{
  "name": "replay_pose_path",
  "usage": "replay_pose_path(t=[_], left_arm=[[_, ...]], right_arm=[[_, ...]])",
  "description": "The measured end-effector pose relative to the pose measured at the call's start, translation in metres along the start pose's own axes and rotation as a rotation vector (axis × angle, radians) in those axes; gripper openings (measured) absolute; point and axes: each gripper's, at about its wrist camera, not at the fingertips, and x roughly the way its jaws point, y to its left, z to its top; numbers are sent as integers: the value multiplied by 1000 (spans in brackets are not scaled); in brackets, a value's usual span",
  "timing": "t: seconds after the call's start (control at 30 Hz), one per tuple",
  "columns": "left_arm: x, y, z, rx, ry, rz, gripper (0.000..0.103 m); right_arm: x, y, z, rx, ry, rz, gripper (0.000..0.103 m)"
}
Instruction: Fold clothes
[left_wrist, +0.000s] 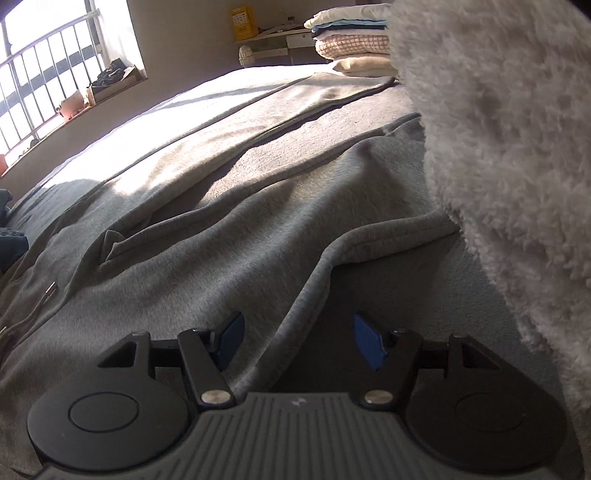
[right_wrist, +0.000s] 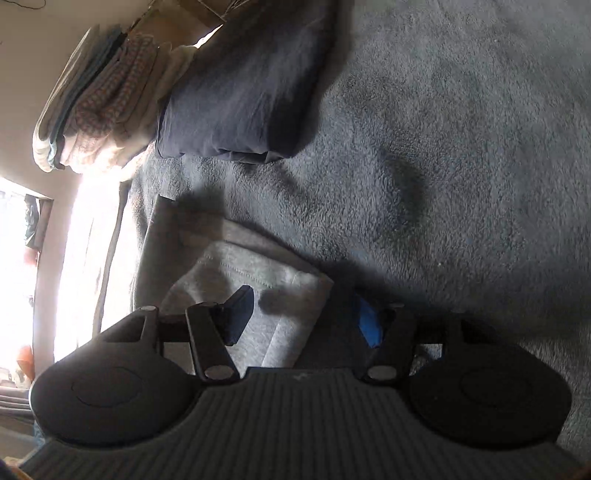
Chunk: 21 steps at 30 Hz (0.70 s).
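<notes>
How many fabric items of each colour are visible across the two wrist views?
Grey garment spread on the bed: 1
Fluffy pale fleece piece: 1
Dark navy folded item: 1
Light grey folded item: 1
Stack of folded laundry: 1 stack; layers too small to count
Total: 5

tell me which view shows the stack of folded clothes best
The left wrist view: the stack of folded clothes sits upright and sunlit at the far end, its layers distinct. The right wrist view shows it sideways at the upper left, dimmer and partly washed out.

Fluffy sleeve (left_wrist: 498, 147) blocks right; folded stack (left_wrist: 351, 40) far; grey garment (left_wrist: 221, 229) surface open.
</notes>
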Motion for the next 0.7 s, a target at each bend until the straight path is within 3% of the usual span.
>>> replay_pose_path(t=[0.1,0.2,0.23,0.27,0.47,0.7], left_arm=[[5,-9,4,35,-13,25,63],[11,-15,9,57,-22,45,62],[13,-16,10,67,-22,50,60],[16,-17,11,77,-16,55,55],[28,-14,15,48,17,66,29],[30,6,21,-107,-2,56,14]], right_arm=[[3,7,3,-40,3,18,38],[4,7,5,-51,13,31,34],[3,6,6,-57,14,38,26],[3,7,6,-62,13,43,10],[-15,54,13,-152,-23,166,7],[22,195,30,-275,22,291,6]])
